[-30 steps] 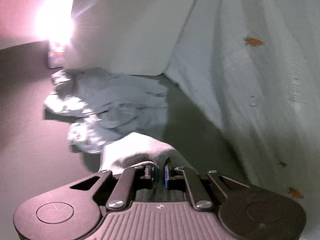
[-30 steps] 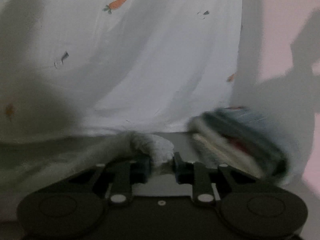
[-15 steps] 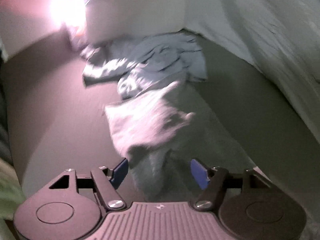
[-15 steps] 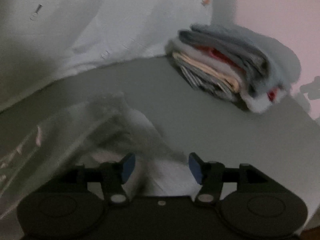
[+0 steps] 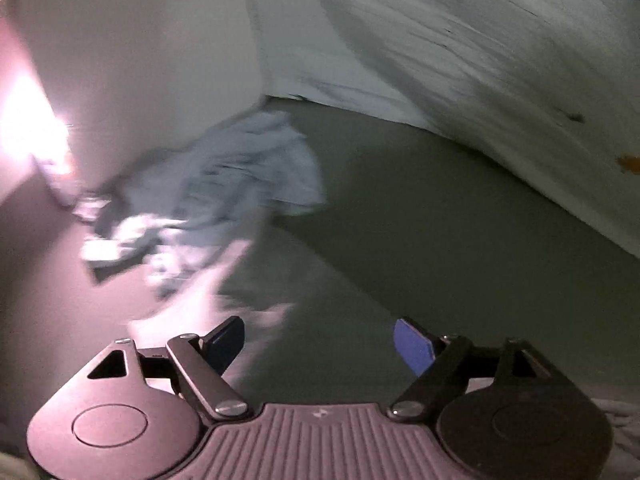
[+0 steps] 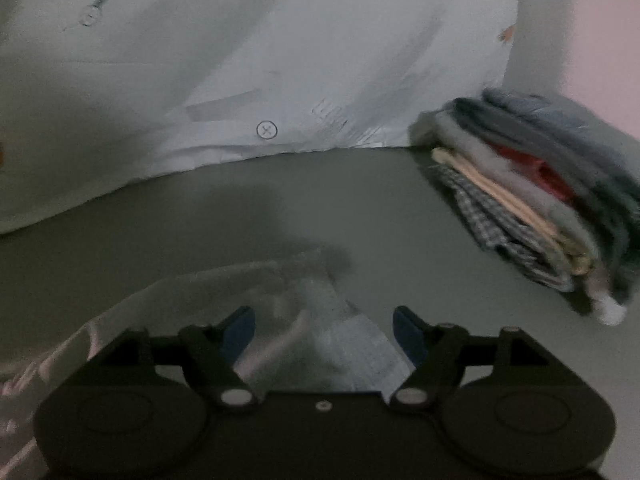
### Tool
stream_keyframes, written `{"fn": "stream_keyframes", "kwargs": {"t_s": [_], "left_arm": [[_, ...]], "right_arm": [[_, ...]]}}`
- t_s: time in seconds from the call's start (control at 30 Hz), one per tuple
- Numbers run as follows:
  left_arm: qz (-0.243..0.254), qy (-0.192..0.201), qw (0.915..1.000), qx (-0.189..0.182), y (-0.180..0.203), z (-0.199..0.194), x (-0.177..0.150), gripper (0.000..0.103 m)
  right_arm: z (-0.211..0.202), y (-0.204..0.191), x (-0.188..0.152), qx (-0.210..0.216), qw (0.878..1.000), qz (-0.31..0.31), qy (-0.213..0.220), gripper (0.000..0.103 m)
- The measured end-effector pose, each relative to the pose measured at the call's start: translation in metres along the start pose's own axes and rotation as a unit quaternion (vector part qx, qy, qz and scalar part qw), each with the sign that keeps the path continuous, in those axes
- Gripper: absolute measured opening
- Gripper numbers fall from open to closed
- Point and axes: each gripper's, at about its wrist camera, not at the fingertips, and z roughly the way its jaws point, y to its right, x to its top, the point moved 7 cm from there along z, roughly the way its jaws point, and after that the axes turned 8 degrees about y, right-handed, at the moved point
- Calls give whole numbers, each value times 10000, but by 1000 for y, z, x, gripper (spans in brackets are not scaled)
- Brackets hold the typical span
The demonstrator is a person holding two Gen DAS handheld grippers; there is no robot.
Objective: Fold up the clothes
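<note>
Release step: the left gripper (image 5: 320,342) and right gripper (image 6: 324,330) are both opening, the pale garment (image 6: 344,336) lying loose beneath them at six o'clock. Next, probably regrasping an edge to fold.

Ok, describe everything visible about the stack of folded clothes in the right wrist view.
The stack of folded clothes sits on the grey-green surface at the right, against the white printed sheet and near the pale wall. It holds several soft fabric layers: checked cloth at the bottom, then cream and white, red, dark grey, and blue-grey on top. The folded edges face the camera, the pile leans a little, and the picture is blurred. Neither gripper touches it.
</note>
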Motion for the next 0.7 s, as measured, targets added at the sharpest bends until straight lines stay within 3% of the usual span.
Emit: {"fn": "stream_keyframes", "kwargs": {"t_s": [0.13,0.27,0.37,0.5,0.57,0.67,0.7], "left_arm": [[42,-224,9993,-301,36,18,-2,83],[253,-340,9976,-542,68,25,-4,83],[455,-290,9969,-571,81,19,-5,83],[452,-245,9969,-597,90,7,-9,83],[345,-307,9967,-670,94,4,-14,83],[336,-507,9956,-719,102,3,-28,83],[369,-552,9952,-716,106,1,-34,83]], "right_arm": [[53,9,12,142,9967,718,-360,80],[97,3,12,240,9925,936,-752,79],[105,-15,13,379,9947,604,-744,36],[68,-15,30,784,9949,633,-103,27],[49,-1,37,1032,9888,1071,86,32],[28,31,38,1090,9814,1577,129,68],[19,45,36,994,9821,1581,240,68]]}}
